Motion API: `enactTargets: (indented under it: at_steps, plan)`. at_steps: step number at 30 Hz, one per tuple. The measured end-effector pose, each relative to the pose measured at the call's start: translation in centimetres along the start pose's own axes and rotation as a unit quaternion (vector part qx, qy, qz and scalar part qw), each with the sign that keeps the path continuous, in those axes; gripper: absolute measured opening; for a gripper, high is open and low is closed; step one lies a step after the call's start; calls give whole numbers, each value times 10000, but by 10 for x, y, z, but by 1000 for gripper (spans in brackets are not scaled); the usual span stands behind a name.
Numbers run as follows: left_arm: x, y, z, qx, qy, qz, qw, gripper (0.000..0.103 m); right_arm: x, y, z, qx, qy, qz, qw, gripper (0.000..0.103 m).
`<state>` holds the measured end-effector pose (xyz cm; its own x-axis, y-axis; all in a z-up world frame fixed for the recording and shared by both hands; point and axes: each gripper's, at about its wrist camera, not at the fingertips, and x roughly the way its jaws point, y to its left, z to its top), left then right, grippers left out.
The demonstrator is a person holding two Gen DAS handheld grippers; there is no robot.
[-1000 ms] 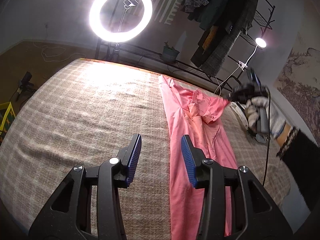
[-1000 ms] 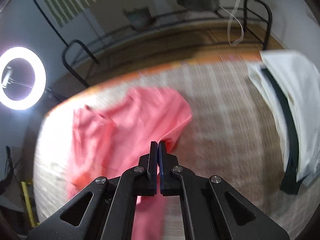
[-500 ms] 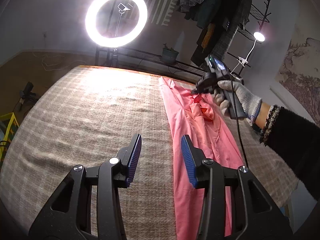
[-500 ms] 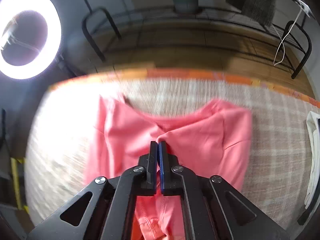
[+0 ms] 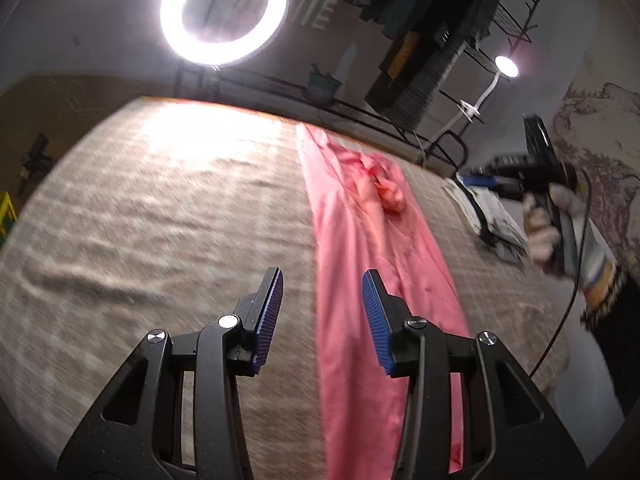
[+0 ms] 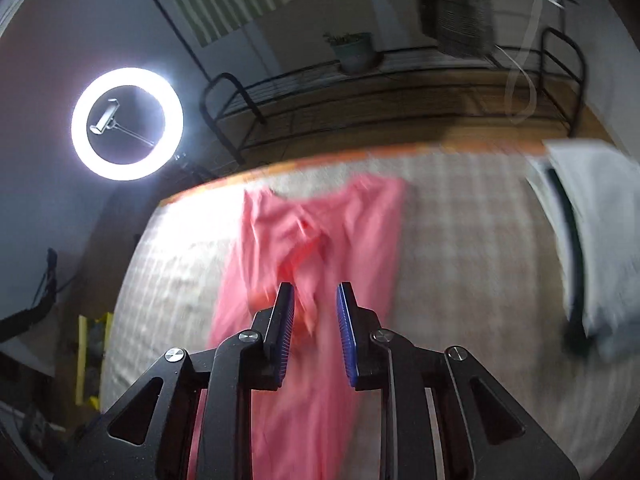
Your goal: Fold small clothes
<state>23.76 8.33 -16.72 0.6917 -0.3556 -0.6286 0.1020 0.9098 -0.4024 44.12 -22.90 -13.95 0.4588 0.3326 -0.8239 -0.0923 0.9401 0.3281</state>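
Pink cloth, the pink garment (image 5: 372, 264), lies in a long narrow strip on a bed covered by a beige checked blanket (image 5: 160, 220). It runs from the near side almost to the far edge, where an orange border (image 6: 360, 154) trims the blanket. Its far end is bunched into a small crumpled lump, and in the right wrist view that end spreads wider, with two points reaching towards the border.

To the left of the garment the blanket is bare over a broad stretch, bright under the ring light (image 5: 223, 12) that stands beyond the far edge. To the right a narrower strip of blanket separates the garment from a folded pile of white and dark clothes (image 6: 592, 240) near the right edge of the bed. Beyond the far edge runs a low black metal rack (image 6: 400, 92) carrying a potted plant (image 6: 354, 52), with dark clothes hanging above.

The left tongs (image 5: 322, 320) hover over the near part of the bed, jaws parted about halfway and empty, with the garment's left edge showing between them. The right tongs (image 6: 316, 330) are opening, a small gap between the blue pads, nothing clamped; the pink cloth lies below them. In the left wrist view they appear off to the right, held in a gloved right hand (image 5: 560, 220) above the clothes pile.

No readable writing or brand shows anywhere; motion blur softens the right wrist view.
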Motion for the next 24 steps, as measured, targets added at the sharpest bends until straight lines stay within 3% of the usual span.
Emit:
enactTargets:
  at_steps: [6, 12, 14, 20, 24]
  plan:
    - [0, -22, -36, 214, 453, -56, 9987, 42, -31, -38, -115, 444, 426, 252, 9978, 20]
    - [-16, -21, -86, 56, 897, 71, 9959, 42, -83, -32, -219, 356, 591, 519, 9963, 21]
    - [-23, -17, -102, -42, 1024, 111, 9947, 42, -89, -26, -252, 412, 736, 770, 9935, 29]
    - [-34, -11, -133, -195, 1238, 342, 9915, 42, -88, 10, -318, 186, 1050, 1017, 9891, 29]
    - [-32, -7, -145, -386, 1435, 276, 9885, 42, -72, 20, -328, 209, 1188, 953, 9881, 29]
